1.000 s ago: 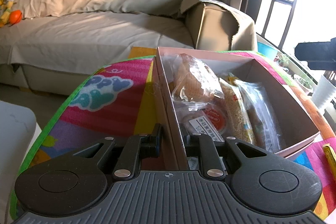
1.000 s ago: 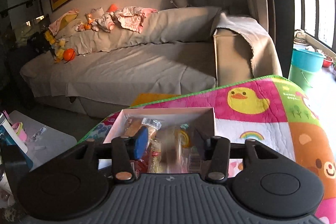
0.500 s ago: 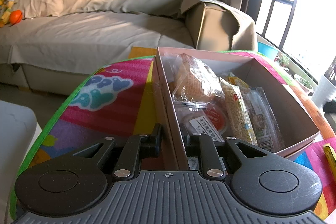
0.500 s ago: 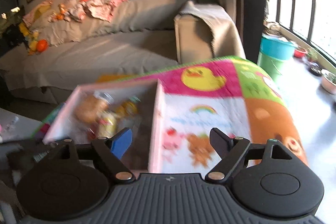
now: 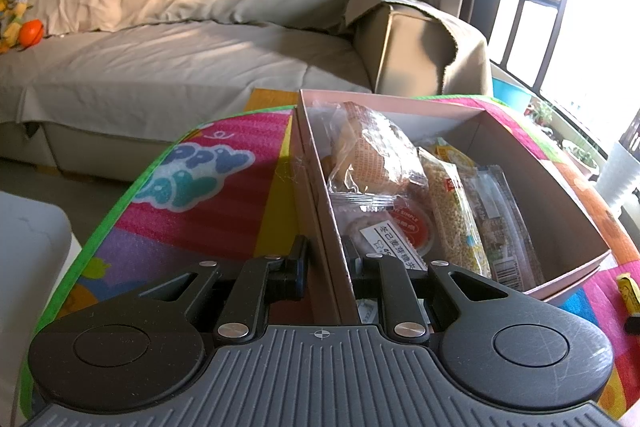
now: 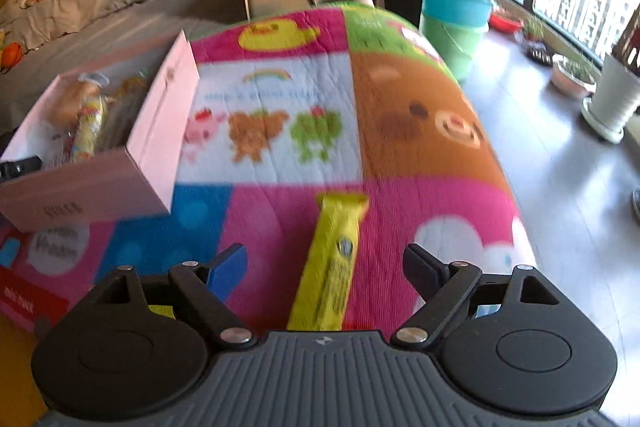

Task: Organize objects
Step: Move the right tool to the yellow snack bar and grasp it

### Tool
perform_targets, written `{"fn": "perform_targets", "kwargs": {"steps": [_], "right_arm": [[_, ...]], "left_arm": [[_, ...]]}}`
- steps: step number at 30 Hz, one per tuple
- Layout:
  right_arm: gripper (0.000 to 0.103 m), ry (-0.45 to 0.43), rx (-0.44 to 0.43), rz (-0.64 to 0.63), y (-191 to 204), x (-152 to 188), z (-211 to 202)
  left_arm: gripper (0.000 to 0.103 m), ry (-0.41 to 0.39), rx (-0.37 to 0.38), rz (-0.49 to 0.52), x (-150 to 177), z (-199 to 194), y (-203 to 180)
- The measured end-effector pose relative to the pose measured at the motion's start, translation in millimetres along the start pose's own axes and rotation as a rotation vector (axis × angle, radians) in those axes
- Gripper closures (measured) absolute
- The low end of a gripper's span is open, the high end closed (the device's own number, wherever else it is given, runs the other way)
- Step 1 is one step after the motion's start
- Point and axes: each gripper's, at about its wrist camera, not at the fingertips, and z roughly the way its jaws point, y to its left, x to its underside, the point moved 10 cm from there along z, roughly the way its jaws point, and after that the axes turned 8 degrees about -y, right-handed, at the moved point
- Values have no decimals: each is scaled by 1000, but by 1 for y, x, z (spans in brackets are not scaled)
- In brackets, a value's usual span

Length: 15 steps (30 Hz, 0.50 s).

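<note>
A pink cardboard box holds several wrapped snacks, among them a bread pack and a grain bar. My left gripper is shut on the box's left wall, one finger outside and one inside. The box also shows in the right wrist view, at the left. My right gripper is open and empty, low over the mat. A yellow snack bar lies on the mat between its fingers.
A colourful play mat covers the surface; its right edge drops to the floor. A grey sofa stands behind. Teal and green buckets and plant pots stand by the window.
My right gripper has opened and swung from over the box to the right, down over the yellow snack bar. My left gripper has kept its hold on the box wall.
</note>
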Motion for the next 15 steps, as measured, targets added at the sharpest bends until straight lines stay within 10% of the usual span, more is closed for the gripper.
{"fn": "perform_targets", "kwargs": {"steps": [4, 15], "right_arm": [[21, -2, 4, -39, 10, 7, 0], [79, 16, -53, -85, 33, 7, -9]], "left_arm": [[84, -1, 0, -1, 0, 0, 1], [84, -1, 0, -1, 0, -1, 1]]}}
